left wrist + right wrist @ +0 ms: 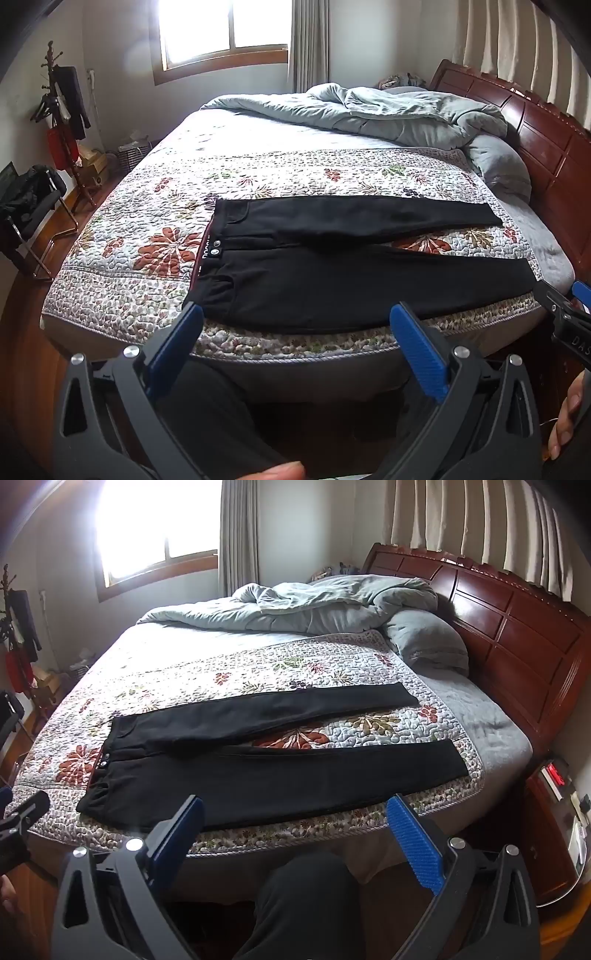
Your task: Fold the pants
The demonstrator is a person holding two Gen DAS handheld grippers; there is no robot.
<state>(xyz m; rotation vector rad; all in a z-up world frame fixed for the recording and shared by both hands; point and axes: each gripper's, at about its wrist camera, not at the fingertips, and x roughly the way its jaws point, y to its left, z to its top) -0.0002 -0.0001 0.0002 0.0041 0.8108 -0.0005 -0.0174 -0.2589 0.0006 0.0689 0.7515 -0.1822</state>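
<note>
At the far left of the room a dark wooden coat stand (61, 122) hung with black and red clothes rises beside a black folding chair (33, 214), both well apart from the bed. The bed's floral quilted coverlet (155, 206), white with rust-red flowers, spreads across the near half of the mattress, and on it, near the edge closest to the person, lies the pair of black pants (332, 291), flat and unfolded. Their waistband, with two small round buttons (215, 248), sits to the left; the two legs run off to the right and splay apart in a narrow V, the far leg angling away from the near one so that coverlet shows between them. Nothing of the folding is done yet, as far as I can judge: the legs still have to be laid one over the other and the length then doubled. The left gripper (295, 332) with blue ribbed pads hovers short of the near hem, its jaws spread wide with nothing between them; the right gripper (295, 823) hangs likewise, fully spread and empty, over the mattress edge. Farther right a crumpled pale grey duvet (325, 605) lies heaped against the carved reddish wooden headboard (517, 635).
</note>
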